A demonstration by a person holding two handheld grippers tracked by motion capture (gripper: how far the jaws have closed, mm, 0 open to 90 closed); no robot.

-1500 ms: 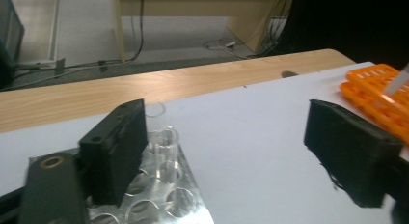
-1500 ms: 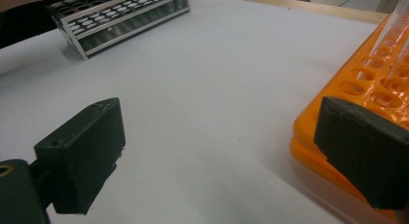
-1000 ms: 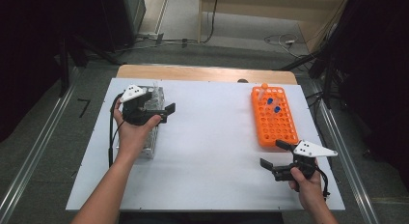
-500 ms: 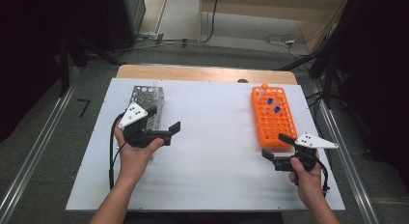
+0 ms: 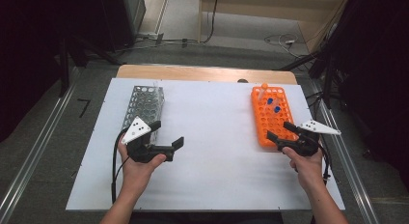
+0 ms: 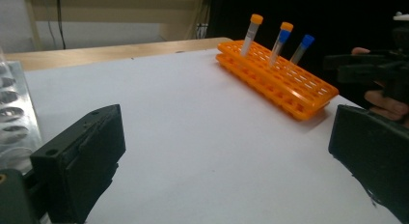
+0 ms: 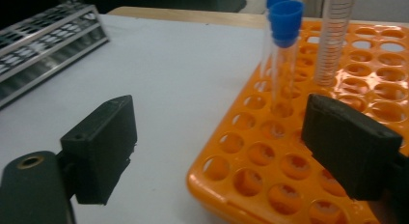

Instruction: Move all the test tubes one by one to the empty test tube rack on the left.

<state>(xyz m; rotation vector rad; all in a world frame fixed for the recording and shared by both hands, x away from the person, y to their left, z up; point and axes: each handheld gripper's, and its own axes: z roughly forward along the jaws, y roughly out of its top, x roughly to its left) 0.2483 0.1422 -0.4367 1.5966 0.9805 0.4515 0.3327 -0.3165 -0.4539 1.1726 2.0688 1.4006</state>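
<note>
- hovering at about 4 o'clock on the white table (image 5: 212, 175), the right gripper (image 5: 282, 132) is pointing at the near end of the orange rack (image 5: 272, 122); its jaws are apart, have just been closing a little, and nothing is between them.
- standing up in the far part of that rack are two blue-capped tubes (image 7: 284, 50) and one orange-capped tube (image 7: 335, 35).
- waiting at about 8 o'clock, the left gripper (image 5: 169, 134) is holding nothing, with its jaws wide apart.
- lying just beside it, at about 10 o'clock, is the metal rack (image 5: 142, 103).
</note>
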